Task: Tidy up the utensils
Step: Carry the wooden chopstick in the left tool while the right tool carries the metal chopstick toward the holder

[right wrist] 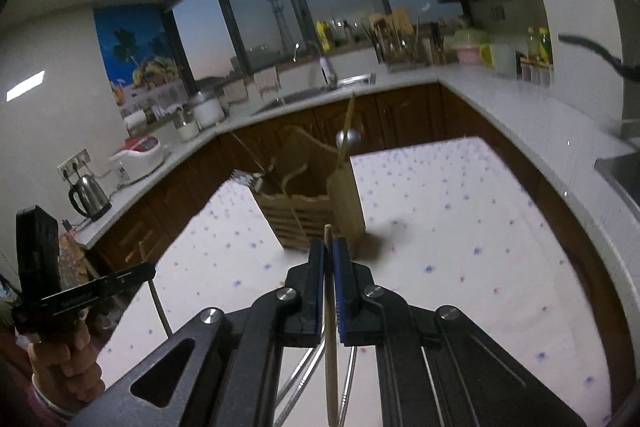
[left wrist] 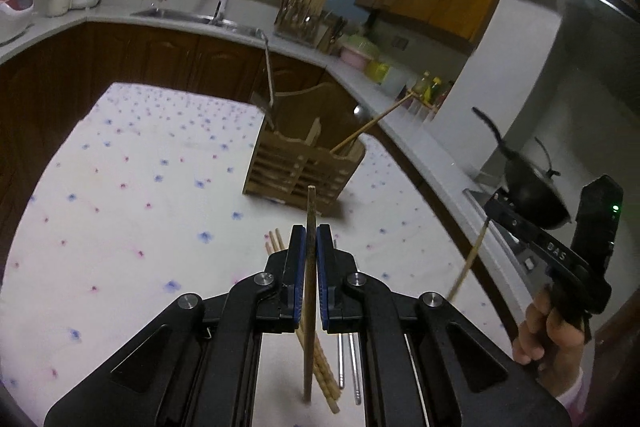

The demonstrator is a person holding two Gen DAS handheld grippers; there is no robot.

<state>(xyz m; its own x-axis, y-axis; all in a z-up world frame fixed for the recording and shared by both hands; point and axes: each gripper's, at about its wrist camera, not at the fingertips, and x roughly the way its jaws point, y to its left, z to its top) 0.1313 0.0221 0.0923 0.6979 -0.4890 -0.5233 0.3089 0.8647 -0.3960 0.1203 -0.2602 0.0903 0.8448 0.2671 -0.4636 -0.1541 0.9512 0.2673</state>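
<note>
the left gripper [left wrist: 311, 239] is clamped on a dark wooden chopstick [left wrist: 309, 291], which stands almost upright between the blue pads, its tip poking out above the jaws and its lower end hanging free above the cloth. under this gripper, on the flowered tablecloth [left wrist: 132, 195], lie a few pale bamboo chopsticks [left wrist: 324, 375] and, just right of them, two metal chopsticks [left wrist: 349, 367]. ahead of the jaws, a little beyond their tips, stands the wooden utensil holder [left wrist: 304, 163]; a metal-handled utensil [left wrist: 269, 75] leans out of its far left compartment and a long wooden-handled utensil [left wrist: 372, 125] slants out of its right end toward the counter [left wrist: 404, 131].

to the right of the left gripper, a hand [left wrist: 550, 327] carries the right gripper [right wrist: 329, 259]. it is closed on a pale bamboo chopstick [right wrist: 330, 339], held near upright, with a short tip showing above the jaws and the long end hanging below. beneath it metal chopsticks [right wrist: 296, 387] lie crossed on the cloth. the holder sits straight ahead of these jaws too, just past their tips, with a ladle bowl [right wrist: 347, 138] above its near corner. far off to this gripper's left, the other hand [right wrist: 68, 359] grips the handle of the left tool.
</note>
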